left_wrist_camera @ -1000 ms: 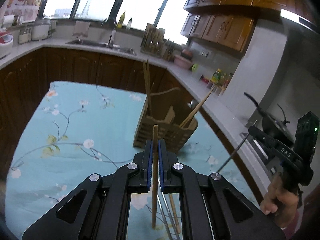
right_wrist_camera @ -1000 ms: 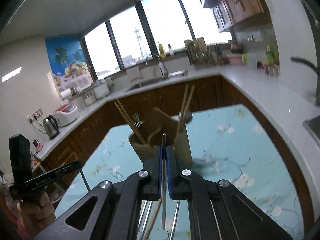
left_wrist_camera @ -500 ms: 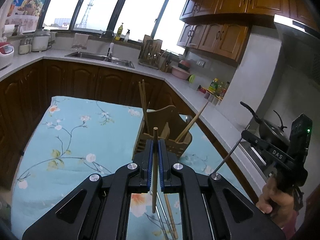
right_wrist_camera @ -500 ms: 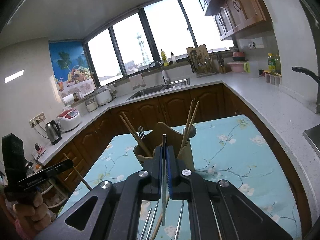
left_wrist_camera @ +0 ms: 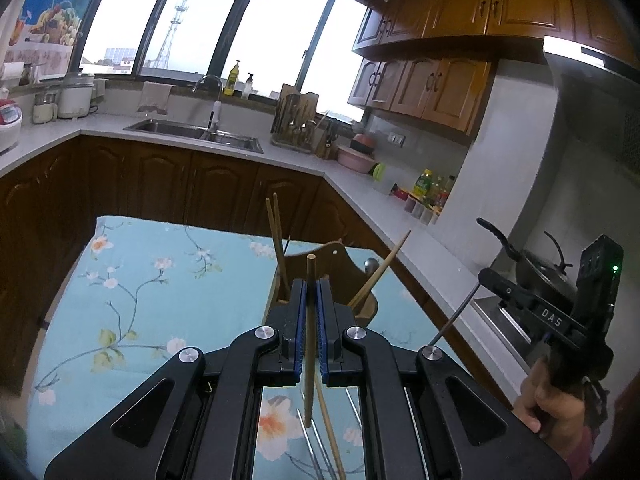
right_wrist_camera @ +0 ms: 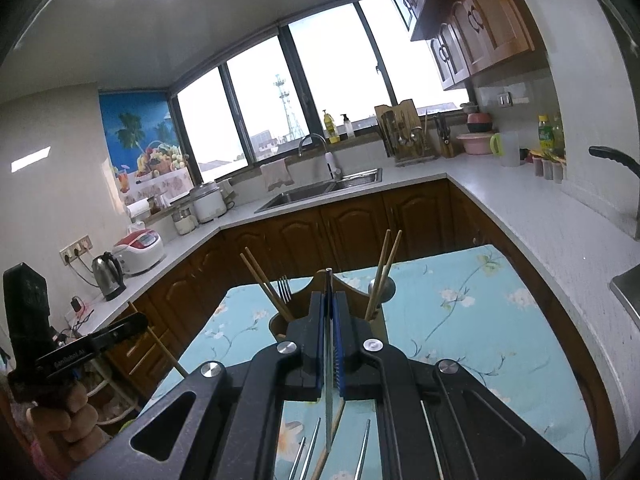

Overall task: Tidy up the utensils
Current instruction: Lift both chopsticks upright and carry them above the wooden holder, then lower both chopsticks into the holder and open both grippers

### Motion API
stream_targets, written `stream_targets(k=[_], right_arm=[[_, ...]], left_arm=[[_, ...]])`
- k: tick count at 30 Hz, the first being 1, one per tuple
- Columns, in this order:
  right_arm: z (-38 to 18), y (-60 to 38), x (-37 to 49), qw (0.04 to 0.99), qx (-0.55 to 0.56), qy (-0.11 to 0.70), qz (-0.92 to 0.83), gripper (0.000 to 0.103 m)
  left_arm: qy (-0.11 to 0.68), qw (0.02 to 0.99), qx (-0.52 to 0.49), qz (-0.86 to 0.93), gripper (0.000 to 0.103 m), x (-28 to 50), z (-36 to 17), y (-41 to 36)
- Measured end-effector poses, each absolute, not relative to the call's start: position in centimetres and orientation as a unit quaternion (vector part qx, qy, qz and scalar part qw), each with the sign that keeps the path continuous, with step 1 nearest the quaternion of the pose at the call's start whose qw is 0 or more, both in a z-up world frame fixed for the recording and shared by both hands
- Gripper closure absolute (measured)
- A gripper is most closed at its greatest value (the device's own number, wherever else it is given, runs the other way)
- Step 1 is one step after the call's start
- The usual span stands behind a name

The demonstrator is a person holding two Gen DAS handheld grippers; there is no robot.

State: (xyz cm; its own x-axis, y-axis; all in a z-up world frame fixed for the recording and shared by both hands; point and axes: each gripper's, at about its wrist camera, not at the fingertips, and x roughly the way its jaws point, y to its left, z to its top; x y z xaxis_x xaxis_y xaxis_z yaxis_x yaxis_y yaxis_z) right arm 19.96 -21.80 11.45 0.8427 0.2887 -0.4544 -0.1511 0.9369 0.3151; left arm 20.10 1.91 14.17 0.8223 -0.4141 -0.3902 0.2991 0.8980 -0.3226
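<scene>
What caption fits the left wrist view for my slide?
Left gripper shut on wooden chopstick, raised before the wooden utensil holder.

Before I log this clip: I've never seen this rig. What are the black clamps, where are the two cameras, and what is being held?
No robot here: a person holds a two-finger tool in each hand, each with a fisheye camera looking along its fingers. The left view shows the left tool shut on a wooden chopstick, with the right hand at the frame's right edge. The right view shows the right tool shut on a thin metal utensil; I cannot tell which kind. Ahead of both stands a wooden holder on a floral cloth, already holding chopsticks and a fork. More utensils lie on the cloth beneath the tools.
</scene>
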Motion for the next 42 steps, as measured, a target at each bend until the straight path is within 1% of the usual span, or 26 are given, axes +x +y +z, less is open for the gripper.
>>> stream_targets(k=[8,14,23,28,31,42], right_arm=[[11.8,-22.0,20.9,0.952,0.140,0.249,0.113,0.099],[12.6,-22.3,22.0,0.955,0.145,0.236,0.109,0.099],[15.3,-22.9,25.7,0.964,0.148,0.199,0.096,0.099],[15.4,-23.0,28.4,0.967,0.142,0.192,0.086,0.099],[14.4,-22.9,29.2,0.968,0.136,0.192,0.082,0.099],[9.3,-22.6,30.5,0.960,0.155,0.222,0.072,0.099]], left_arm=[[0.220,0.949,-0.123,-0.192,0.099,20.8,14.7,1.8],[0.199,0.953,-0.118,-0.193,0.099,22.1,16.4,1.5],[0.153,0.964,-0.117,-0.183,0.099,25.7,20.1,1.2],[0.137,0.968,-0.126,-0.168,0.099,28.4,20.6,0.9],[0.131,0.968,-0.145,-0.159,0.099,30.0,19.6,1.1],[0.180,0.962,-0.156,-0.135,0.099,32.8,12.4,0.1]])
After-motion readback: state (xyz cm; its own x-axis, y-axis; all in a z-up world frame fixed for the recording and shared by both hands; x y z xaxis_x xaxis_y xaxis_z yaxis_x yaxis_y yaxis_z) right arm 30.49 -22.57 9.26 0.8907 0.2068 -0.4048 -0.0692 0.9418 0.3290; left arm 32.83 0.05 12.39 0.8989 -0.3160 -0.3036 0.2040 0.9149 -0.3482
